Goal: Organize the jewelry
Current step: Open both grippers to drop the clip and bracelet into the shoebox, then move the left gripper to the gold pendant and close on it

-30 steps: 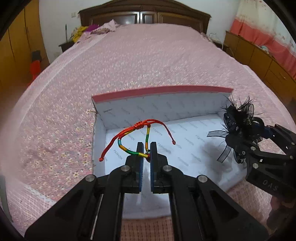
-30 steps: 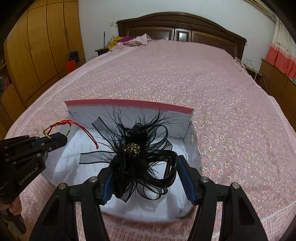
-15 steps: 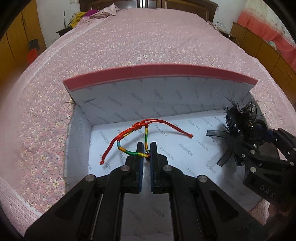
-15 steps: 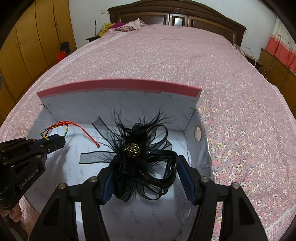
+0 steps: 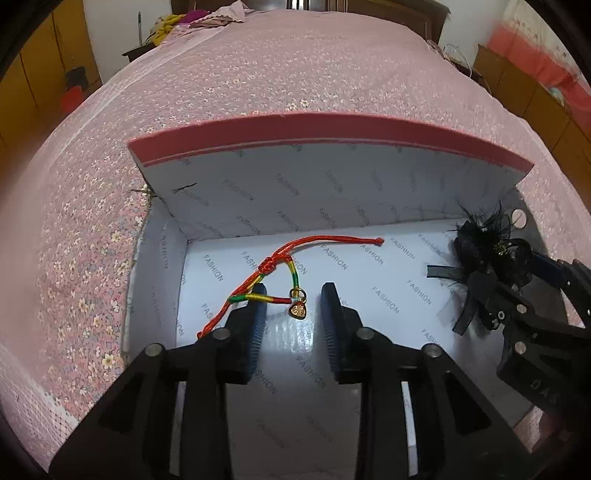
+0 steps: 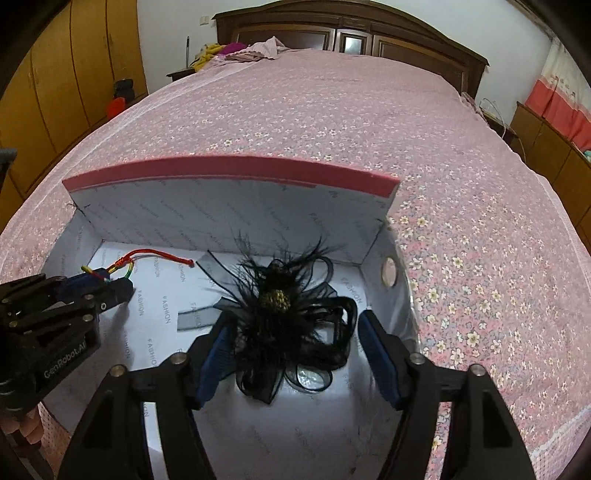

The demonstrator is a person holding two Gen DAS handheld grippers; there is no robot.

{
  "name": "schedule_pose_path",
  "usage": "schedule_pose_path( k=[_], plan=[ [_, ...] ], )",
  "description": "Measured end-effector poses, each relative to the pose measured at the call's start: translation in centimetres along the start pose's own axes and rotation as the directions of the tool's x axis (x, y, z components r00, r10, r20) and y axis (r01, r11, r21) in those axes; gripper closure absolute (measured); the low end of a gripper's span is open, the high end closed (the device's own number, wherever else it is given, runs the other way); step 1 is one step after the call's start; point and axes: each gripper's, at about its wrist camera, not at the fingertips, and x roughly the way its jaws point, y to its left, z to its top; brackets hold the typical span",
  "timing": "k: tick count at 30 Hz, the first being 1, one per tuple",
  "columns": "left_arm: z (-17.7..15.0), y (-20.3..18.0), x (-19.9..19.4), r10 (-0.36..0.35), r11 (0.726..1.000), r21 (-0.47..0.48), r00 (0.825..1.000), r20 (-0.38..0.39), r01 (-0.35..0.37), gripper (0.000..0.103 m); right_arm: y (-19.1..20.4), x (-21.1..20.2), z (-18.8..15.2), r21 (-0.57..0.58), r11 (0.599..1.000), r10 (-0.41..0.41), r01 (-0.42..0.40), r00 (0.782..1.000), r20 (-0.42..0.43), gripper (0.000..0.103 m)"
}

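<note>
An open box (image 5: 258,199) (image 6: 221,214), white inside with a pink-edged lid standing at its back, lies on the bed. My left gripper (image 5: 295,314) (image 6: 110,288) is low in its left half with jaws opening. The red and multicoloured cord bracelet (image 5: 280,258) (image 6: 147,258) drapes over the left fingertip, its gold charm (image 5: 298,310) hanging free between the pads. My right gripper (image 6: 295,332) (image 5: 498,295) is in the box's right half, jaws opening around the black feather hair clip (image 6: 277,299) (image 5: 480,240). The clip rests on the box floor, with a small gap at the right pad.
The box sits on a pink floral bedspread (image 6: 369,129). A dark wooden headboard (image 6: 351,33) and a pile of clothes (image 6: 240,50) are at the far end. Wooden wardrobes (image 6: 74,74) stand left, low cabinets (image 5: 535,92) right. A hand (image 6: 14,428) holds the left gripper.
Both grippers have sunk into the box. The left jaws, shut on the bracelet before, have parted and the charm hangs free. The right jaws have widened off the hair clip.
</note>
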Motion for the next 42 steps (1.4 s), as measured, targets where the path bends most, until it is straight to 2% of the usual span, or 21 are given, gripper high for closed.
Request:
schedule_pose_path(
  k=[11,21,26,32,42],
  plan=[
    [-1.1,0.8,-3.8,-0.026,0.999,0.020,0.999,0.036,0.026,0.077,-0.3,-2.8,0.0,0.014,1.000,0.024,-0.025,0.999,0.044,0.031],
    [-3.3,1.5,-9.3,-0.069,0.996,0.058,0.992,0.106,0.063,0.073,-0.2,-8.4,-1.5,0.019,0.997,0.076,-0.079,0.990,0.120,0.030],
    [-4.5,1.2,-11.4,-0.095,0.994,0.063,0.987,0.133,0.087,0.071,-0.1,-11.4,-3.0,0.030,0.995,0.093,-0.099,0.983,0.155,0.030],
    [-6.1,0.4,-13.9,-0.122,0.991,0.071,0.978,0.169,0.111,0.069,-0.1,-13.3,-5.2,0.041,0.990,0.124,-0.132,0.980,0.158,0.030],
    [-9.6,0.2,-15.0,-0.142,0.988,0.086,0.978,0.154,0.130,0.066,0.6,-15.2,-9.1,0.040,0.990,0.128,-0.135,0.981,0.148,0.030]
  ],
)
